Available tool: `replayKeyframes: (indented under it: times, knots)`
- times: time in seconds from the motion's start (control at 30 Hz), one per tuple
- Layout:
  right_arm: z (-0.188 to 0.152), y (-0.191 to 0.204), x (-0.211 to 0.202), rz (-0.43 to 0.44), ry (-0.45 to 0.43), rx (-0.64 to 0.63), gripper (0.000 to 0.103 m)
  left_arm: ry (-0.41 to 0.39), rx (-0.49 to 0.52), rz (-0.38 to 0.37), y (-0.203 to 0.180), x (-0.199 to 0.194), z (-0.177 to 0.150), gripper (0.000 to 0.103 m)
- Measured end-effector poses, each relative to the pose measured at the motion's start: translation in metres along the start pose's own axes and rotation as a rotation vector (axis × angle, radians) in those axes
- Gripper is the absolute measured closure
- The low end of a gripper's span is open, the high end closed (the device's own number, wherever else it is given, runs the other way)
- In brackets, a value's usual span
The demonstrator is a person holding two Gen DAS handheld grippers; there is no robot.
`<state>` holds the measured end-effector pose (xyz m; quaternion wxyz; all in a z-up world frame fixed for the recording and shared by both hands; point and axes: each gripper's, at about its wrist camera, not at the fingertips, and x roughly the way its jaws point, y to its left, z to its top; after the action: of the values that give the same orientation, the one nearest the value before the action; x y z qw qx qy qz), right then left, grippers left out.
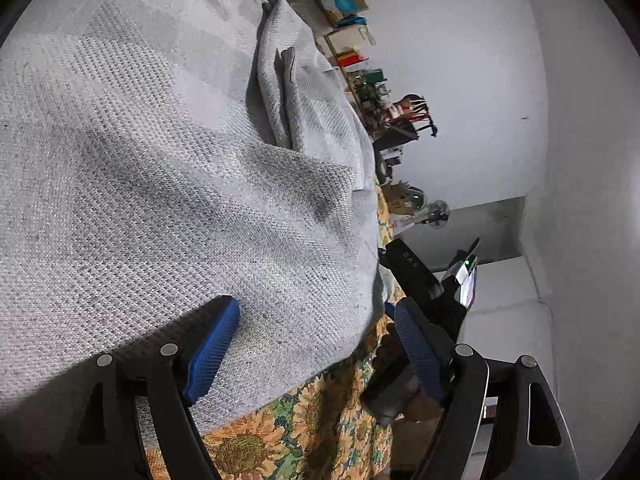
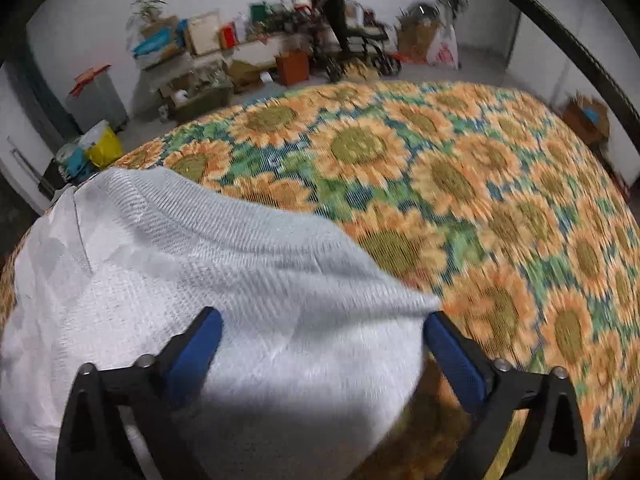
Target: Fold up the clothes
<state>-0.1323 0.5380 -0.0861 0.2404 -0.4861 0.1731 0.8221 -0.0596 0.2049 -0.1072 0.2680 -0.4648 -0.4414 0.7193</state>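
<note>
Hovering both grippers, jaws apart, over the grey knit garment (image 1: 168, 184) on the sunflower cloth (image 2: 460, 184).

From my left gripper (image 1: 316, 344) the garment runs ahead and leftward, its edge between the pads; my right gripper (image 2: 322, 354) straddles its near corner, neither clamped. I judge both equally close.

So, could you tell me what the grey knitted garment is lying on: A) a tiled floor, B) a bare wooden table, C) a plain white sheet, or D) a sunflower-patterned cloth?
D: the grey knitted garment lies on a cloth printed with orange sunflowers, seen in both wrist views.
</note>
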Motion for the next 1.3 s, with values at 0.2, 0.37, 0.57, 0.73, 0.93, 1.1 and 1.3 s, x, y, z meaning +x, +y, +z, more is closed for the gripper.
replayKeyframes:
  times: [0.2, 0.37, 0.57, 0.73, 0.93, 1.1, 1.3]
  knots:
    - [-0.062, 0.036, -0.077, 0.202, -0.09, -0.244, 0.006, -0.002, -0.006, -0.054, 0.012, -0.011, -0.005, 0.023]
    - [-0.109, 0.046, -0.054, 0.209, -0.061, -0.32, 0.0, 0.044, -0.145, -0.054, 0.032, -0.045, -0.007, 0.023]
    - [-0.124, 0.048, -0.068, 0.259, -0.018, -0.226, 0.012, -0.055, -0.058, 0.249, 0.04, -0.099, 0.012, 0.023]
    - [-0.203, 0.117, -0.103, 0.199, -0.143, -0.604, 0.0, -0.091, -0.008, 0.415, 0.05, -0.137, 0.015, 0.023]
    - [-0.248, 0.147, -0.109, 0.08, -0.16, -0.697, 0.0, -0.158, 0.149, 0.654, 0.067, -0.16, 0.031, 0.023]
    - [-0.295, 0.172, -0.141, 0.184, -0.147, -0.834, 0.004, -0.133, 0.207, 0.62, 0.085, -0.179, 0.032, 0.023]
    - [-0.314, 0.161, -0.153, 0.247, -0.154, -0.722, 0.003, -0.158, 0.333, 0.717, 0.078, -0.173, 0.017, 0.023]
